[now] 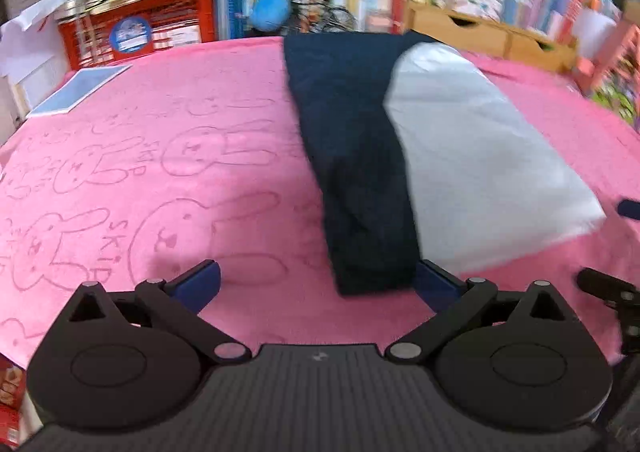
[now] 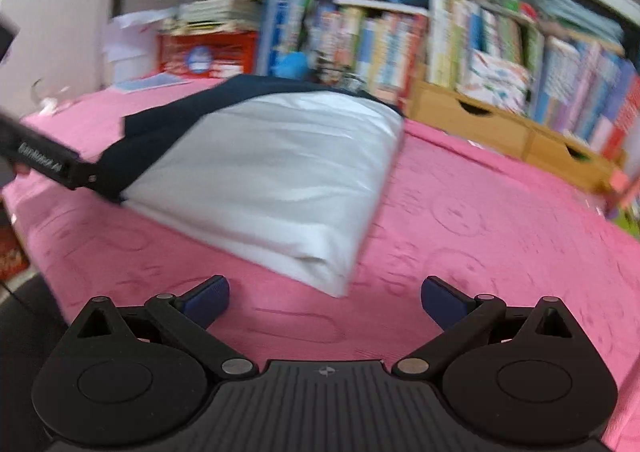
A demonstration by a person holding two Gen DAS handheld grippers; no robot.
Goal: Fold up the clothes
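Both my left gripper [image 1: 316,284] and right gripper [image 2: 325,302] stand wide open, holding nothing. The navy-and-white cloth garment [image 2: 272,172] lies as a long narrow band on the pink rabbit-print towel [image 1: 160,172] covering the worktop. For any further fold, I'd pinch both near corners evenly, keeping edges aligned.

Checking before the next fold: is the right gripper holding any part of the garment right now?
No, the right gripper is open over the bare pink blanket, with the white and navy garment lying ahead of it.

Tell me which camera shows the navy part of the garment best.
Left wrist: the navy part runs unobstructed from far edge to near end. The right wrist view shows only a navy strip behind the white part.
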